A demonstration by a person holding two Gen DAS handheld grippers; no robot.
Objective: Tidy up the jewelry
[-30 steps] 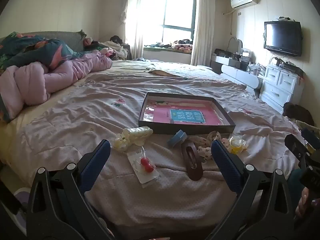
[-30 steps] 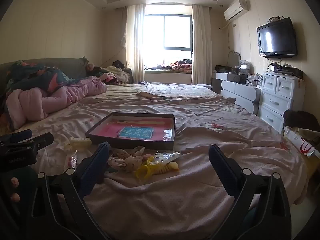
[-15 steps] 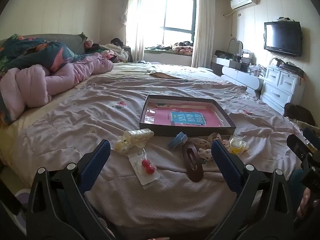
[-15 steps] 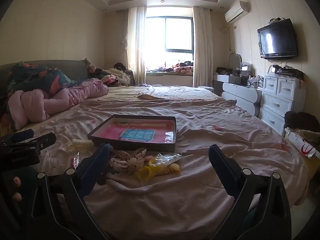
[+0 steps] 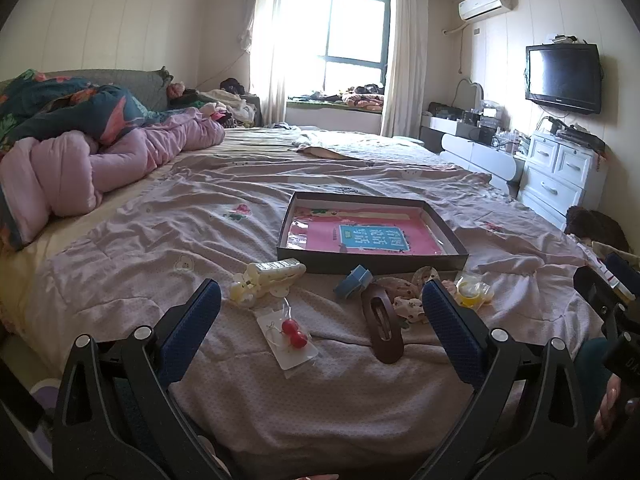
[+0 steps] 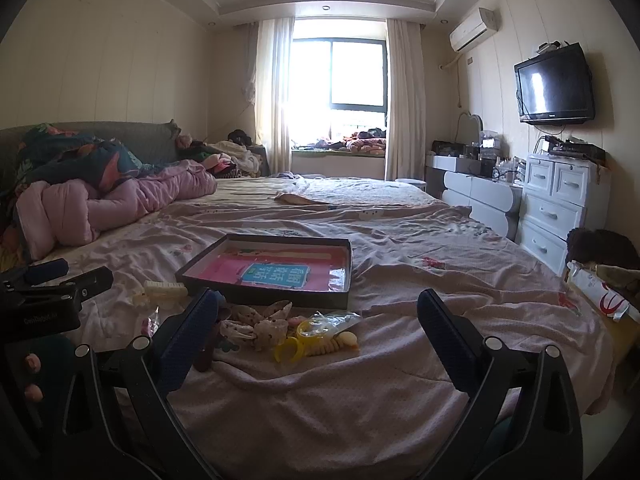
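A wide bed under a pink quilt carries a shallow dark tray at its middle. Nearer lie the jewelry pieces: a brown hair clip, a cream claw clip, a yellow ring, and red cherry earrings on a card. Left gripper and right gripper hover spread wide, empty.

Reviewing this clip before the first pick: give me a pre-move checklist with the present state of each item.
1. Left gripper open and empty: ok.
2. Right gripper open and empty: ok.
3. Shallow black box open, its floor free of jewelry: ok.
4. Red bead earrings on card between the left fingers' line, unobstructed: ok.
5. Brown hair clip lying flat, apart from the card: ok.
6. Yellow ring loose or tangled with the plastic bag: cannot tell.
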